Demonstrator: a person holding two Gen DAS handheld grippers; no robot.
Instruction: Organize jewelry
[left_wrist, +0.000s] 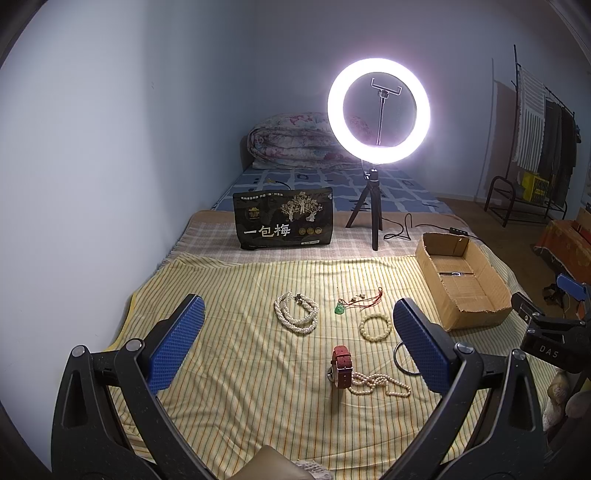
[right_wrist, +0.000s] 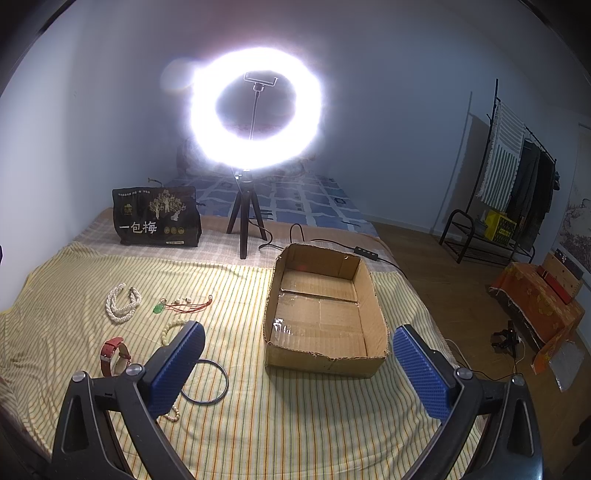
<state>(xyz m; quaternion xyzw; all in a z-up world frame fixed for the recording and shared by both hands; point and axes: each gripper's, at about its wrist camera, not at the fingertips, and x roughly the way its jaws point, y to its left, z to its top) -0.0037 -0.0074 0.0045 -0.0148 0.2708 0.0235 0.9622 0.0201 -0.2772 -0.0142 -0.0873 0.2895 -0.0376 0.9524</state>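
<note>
Two grippers held above a yellow striped sheet (left_wrist: 229, 406) on a bed. Left gripper (left_wrist: 295, 343): blue pads spread wide, nothing between them, hovering over the jewelry. Right gripper (right_wrist: 297, 363): likewise spread wide and holding nothing, facing the cardboard box (right_wrist: 373, 295).

Cardboard box: open-topped, on the sheet's right side, nothing visible inside. Ring light (left_wrist: 378, 109) on a tripod: lit, standing behind the sheet. Black bag (left_wrist: 284, 221): upright, left of the tripod.

Jewelry, all on the sheet left of the box:
- Coiled pearl necklace (left_wrist: 296, 312): farthest left.
- Loose pearl strand (left_wrist: 380, 384): nearest the camera, touching the red watch (left_wrist: 340, 367).
- Thin bangle (right_wrist: 208, 382): flat, near the box.
- Bead bracelet (left_wrist: 375, 326): between bangle and pendant.
- Red-corded green pendant (left_wrist: 340, 309): beside the coiled necklace.
</note>
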